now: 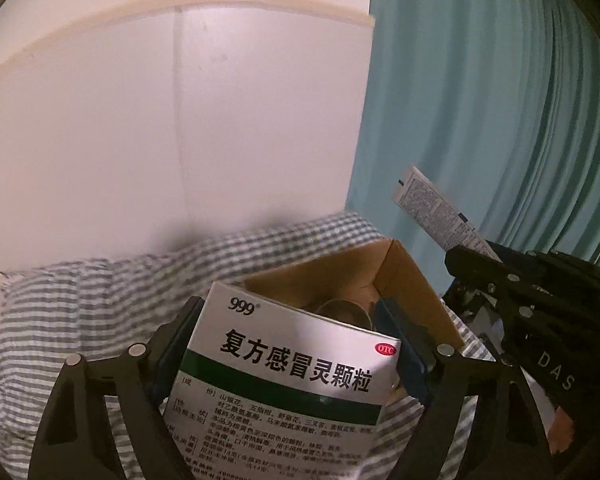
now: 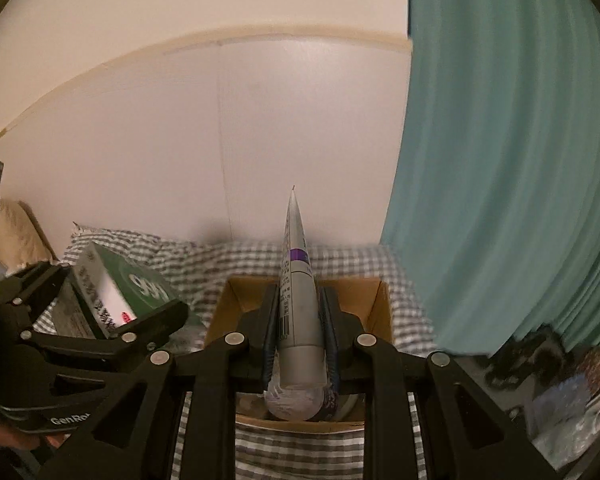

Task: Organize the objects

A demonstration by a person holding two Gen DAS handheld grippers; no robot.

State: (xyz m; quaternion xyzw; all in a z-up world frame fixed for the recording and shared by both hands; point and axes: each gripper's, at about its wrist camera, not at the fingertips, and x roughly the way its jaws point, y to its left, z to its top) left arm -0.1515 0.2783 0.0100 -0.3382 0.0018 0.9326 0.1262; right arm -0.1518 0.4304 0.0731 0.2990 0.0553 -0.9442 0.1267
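Observation:
My left gripper (image 1: 288, 344) is shut on a white and green 999 medicine box (image 1: 284, 376), held tilted just above and in front of an open cardboard box (image 1: 412, 280). My right gripper (image 2: 300, 312) is shut on a silver tube (image 2: 298, 300) with a purple band, held upright over the same cardboard box (image 2: 382, 312). The tube's flat end also shows in the left wrist view (image 1: 436, 208), with the right gripper (image 1: 540, 312) beside it. The left gripper and medicine box show at the left of the right wrist view (image 2: 116, 292). A round metallic object (image 1: 346, 310) lies inside the box.
The cardboard box sits on a grey checked bedcover (image 2: 340, 256) against a white wall (image 1: 180, 120). A teal curtain (image 2: 500, 160) hangs at the right. Dark cluttered items (image 2: 540, 360) lie on the floor at the lower right.

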